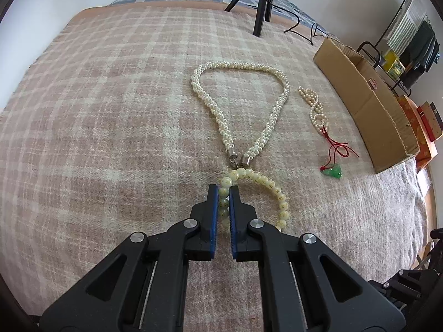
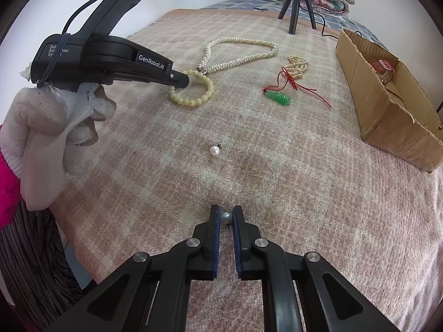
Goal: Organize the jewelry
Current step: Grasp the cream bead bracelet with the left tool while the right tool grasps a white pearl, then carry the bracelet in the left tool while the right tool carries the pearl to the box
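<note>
The left gripper [image 1: 224, 191] is closing its blue pads on one side of the yellow bead bracelet [image 1: 272, 193], with only the width of a bead between them; the rest of the bracelet is lying on the checked blanket [image 1: 110, 110]. The right gripper [image 2: 226, 215] is pinching a grey pearl [image 2: 226, 217] between its nearly closed tips, low over the blanket.

Just beyond the bracelet, the twisted pearl necklace [image 1: 241, 102] is lying in a loop, its metal clasp almost touching the beads. To the right of it, a small strand of pearls [image 1: 314, 108] is lying near a green pendant [image 1: 332, 172] on a red cord. A single white pearl [image 2: 214, 150] is resting alone, well apart from the other pieces. The cardboard box [image 2: 387, 105] is standing open at the right edge of the bed, with something pink inside that is hard to make out. A black tripod [image 1: 260, 2] is standing at the far end, cut off at the top. The left gripper is hiding part of the bracelet in the right wrist view.
</note>
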A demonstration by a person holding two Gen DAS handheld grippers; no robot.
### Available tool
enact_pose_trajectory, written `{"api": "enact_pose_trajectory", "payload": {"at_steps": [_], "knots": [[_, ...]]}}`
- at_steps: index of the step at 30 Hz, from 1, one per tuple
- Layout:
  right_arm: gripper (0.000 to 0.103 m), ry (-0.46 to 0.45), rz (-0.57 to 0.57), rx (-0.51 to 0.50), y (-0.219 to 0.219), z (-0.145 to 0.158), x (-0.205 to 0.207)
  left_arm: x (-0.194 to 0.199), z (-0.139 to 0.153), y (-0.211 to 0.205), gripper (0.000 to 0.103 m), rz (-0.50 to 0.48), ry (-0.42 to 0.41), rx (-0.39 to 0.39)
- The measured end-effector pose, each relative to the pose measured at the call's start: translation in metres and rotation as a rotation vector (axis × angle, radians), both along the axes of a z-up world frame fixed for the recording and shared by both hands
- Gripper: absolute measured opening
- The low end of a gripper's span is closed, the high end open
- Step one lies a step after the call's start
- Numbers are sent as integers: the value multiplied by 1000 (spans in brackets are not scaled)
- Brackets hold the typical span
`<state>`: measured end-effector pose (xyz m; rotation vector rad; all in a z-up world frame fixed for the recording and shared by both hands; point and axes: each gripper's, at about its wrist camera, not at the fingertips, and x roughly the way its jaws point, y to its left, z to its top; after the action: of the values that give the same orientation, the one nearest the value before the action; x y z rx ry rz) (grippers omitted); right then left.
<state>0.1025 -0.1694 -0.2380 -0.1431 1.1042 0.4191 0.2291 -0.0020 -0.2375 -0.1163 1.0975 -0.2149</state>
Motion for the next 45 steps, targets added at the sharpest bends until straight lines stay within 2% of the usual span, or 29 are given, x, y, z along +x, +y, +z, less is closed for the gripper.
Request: {"api": "enact_pose_trajectory", "payload": {"at_steps": [28,45], "knots": [[6,-131,-64,66,-31,67,-21,-33,83,4,5,-29,-132,-55],[6,-243,-135,77,-76,112,-15,-24,120,-46,5,-110,-192,-125]]}}
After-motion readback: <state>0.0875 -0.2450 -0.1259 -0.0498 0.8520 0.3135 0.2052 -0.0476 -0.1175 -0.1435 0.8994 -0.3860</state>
